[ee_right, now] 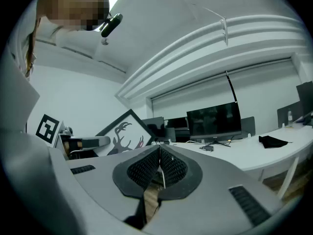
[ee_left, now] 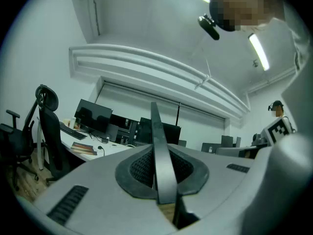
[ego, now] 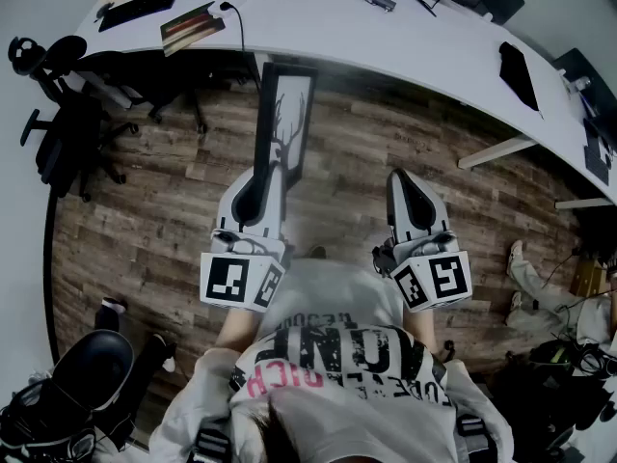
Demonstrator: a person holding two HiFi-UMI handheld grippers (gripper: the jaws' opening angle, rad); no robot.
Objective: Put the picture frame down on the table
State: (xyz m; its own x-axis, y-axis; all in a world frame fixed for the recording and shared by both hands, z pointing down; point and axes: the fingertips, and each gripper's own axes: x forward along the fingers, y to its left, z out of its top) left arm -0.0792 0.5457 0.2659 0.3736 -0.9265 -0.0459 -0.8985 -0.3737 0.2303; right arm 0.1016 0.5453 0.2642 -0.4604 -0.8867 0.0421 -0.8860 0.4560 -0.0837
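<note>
The room is an office with a wooden floor (ego: 145, 230) and a long white tabletop (ego: 318, 22) that curves in front of me. A book (ego: 191, 27) lies on it and a dark monitor (ee_right: 213, 119) stands on it. A black chair (ego: 67, 123) stands at the left. My left tongs (ego: 258, 183) are clamped on the near edge of the picture frame (ego: 286, 114). The frame is in the air over the floor, near the tabletop but not on it. My right tongs (ego: 405, 186) are closed together, with nothing between them.
</note>
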